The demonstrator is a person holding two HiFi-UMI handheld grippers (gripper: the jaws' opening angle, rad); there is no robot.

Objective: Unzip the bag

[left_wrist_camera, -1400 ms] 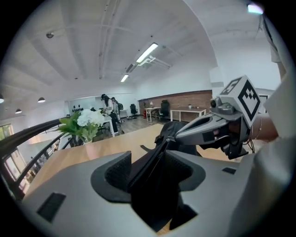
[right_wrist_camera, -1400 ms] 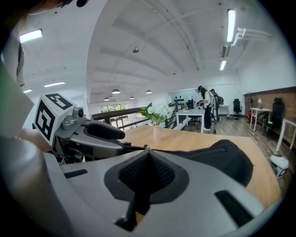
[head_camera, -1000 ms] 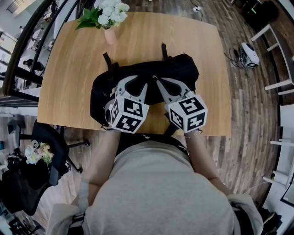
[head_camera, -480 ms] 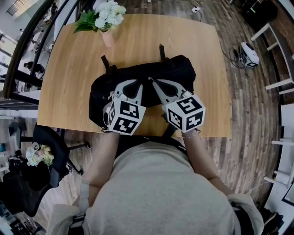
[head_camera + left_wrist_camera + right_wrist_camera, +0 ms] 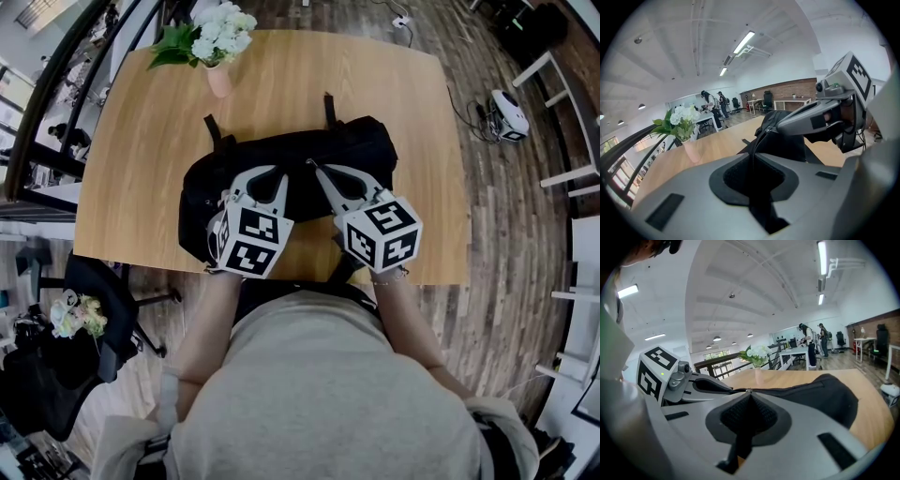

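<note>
A black bag (image 5: 361,150) lies on the wooden table (image 5: 422,103), and both grippers rest on its top. My left gripper (image 5: 274,172) has just been closing and is shut on the bag's black fabric (image 5: 754,164) beside the zip line (image 5: 753,143). My right gripper (image 5: 317,168) is shut, with the small metal zipper pull (image 5: 748,391) at its tip. In the left gripper view the right gripper's fingertips (image 5: 780,126) sit at the top end of the zip. The bag's body (image 5: 820,397) stretches away to the right in the right gripper view.
A pink vase of white flowers (image 5: 217,66) stands at the table's far left corner. The near table edge (image 5: 309,278) is just below the grippers, against the person's body. An office chair (image 5: 94,281) stands left of the table, and white shelving (image 5: 572,169) to the right.
The left gripper's jaws have drawn together on the bag's fabric. Both hands have stayed in place on the bag, and the right gripper is still shut.
</note>
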